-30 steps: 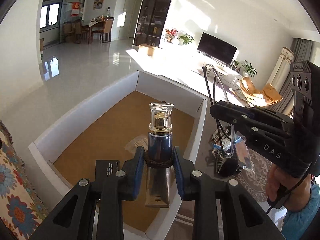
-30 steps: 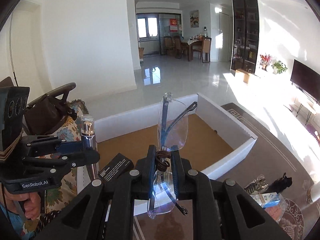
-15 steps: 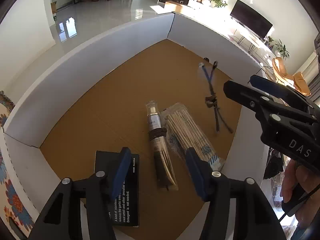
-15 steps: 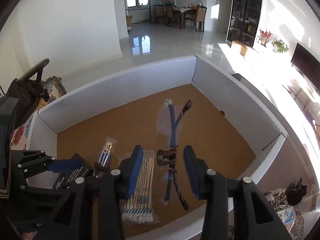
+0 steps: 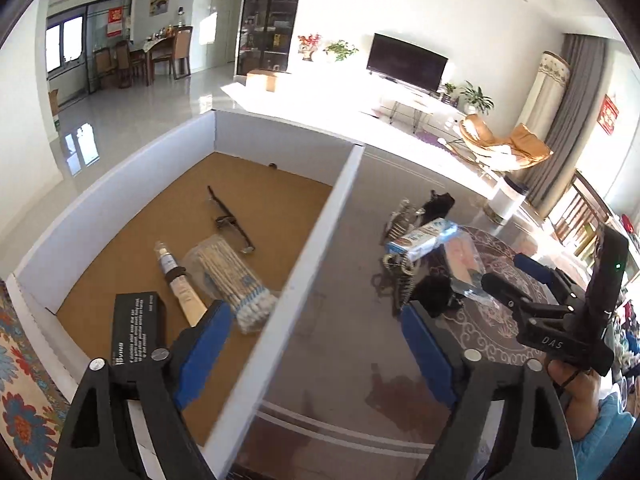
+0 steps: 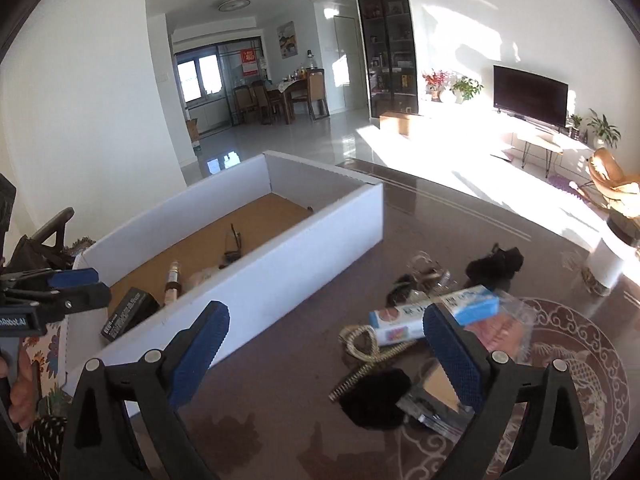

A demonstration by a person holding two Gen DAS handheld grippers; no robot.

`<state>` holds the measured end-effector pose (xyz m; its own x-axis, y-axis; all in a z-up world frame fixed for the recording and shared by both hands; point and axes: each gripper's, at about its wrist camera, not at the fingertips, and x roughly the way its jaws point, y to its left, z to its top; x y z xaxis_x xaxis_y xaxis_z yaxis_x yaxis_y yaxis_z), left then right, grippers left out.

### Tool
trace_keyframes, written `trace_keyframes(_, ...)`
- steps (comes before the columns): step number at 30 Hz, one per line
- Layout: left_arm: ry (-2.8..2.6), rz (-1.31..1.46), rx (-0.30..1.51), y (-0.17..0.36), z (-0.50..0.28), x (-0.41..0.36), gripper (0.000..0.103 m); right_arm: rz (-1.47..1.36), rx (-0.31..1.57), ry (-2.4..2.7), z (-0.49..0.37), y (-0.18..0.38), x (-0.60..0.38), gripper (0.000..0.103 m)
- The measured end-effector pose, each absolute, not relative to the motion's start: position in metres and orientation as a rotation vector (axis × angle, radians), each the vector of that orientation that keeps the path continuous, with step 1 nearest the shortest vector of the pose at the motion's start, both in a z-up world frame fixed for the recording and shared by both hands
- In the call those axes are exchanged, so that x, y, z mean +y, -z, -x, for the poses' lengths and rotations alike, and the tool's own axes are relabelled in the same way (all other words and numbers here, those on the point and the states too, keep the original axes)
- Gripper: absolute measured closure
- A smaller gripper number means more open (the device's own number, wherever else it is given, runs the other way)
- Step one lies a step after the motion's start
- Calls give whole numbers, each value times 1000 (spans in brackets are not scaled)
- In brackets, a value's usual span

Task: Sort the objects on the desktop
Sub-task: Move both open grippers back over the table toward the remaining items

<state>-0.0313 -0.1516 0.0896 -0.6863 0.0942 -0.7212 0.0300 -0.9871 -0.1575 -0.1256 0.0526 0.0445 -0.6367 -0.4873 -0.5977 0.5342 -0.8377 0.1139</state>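
**Both grippers empty, facing the unsorted pile**

At the left, a white box (image 5: 100, 216) on the table's left side holds a black carton (image 5: 138, 328), a slim bottle (image 5: 176, 280), a packet of cotton swabs (image 5: 232, 276) and glasses (image 5: 230, 220); the left gripper (image 5: 316, 344) hangs spread wide over the box's right wall, gripping nothing; rightward, the right gripper (image 6: 326, 338), equally wide and empty, sits nearer the pile; the blue-and-white packet (image 6: 436, 314) lies just ahead of its right finger, long axis crosswise to the fingers.
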Motion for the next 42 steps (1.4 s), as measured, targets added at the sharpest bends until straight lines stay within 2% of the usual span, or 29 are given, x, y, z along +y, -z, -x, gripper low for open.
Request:
trace_keyframes(3, -2742, 1209, -183, -70, 21, -99, 0, -1007, 77, 2552, 96, -6, 141, 1)
trace_keyframes(6, -2646, 1354, -80, -26, 36, -52, 0, -1172, 66, 2595, 77, 28, 201, 1)
trace_keyframes(10, -2579, 1463, 133, 30, 59, -17, 0, -1259, 135, 2597, 64, 54, 229, 1)
trace_keyframes(13, -2577, 1477, 245, 48, 70, -8, 0, -1291, 146, 2580, 65, 66, 224, 1)
trace_keyframes(18, -2596, 1449, 157, 61, 83, -16, 0, -1320, 120, 2584, 81, 74, 209, 1)
trace_keyframes(28, -2640, 1419, 134, 62, 113, -19, 0, -1365, 144, 2612, 92, 77, 202, 0)
trace_keyframes(42, -2651, 1414, 127, 63, 110, -20, 0, -1365, 138, 2618, 98, 76, 196, 0)
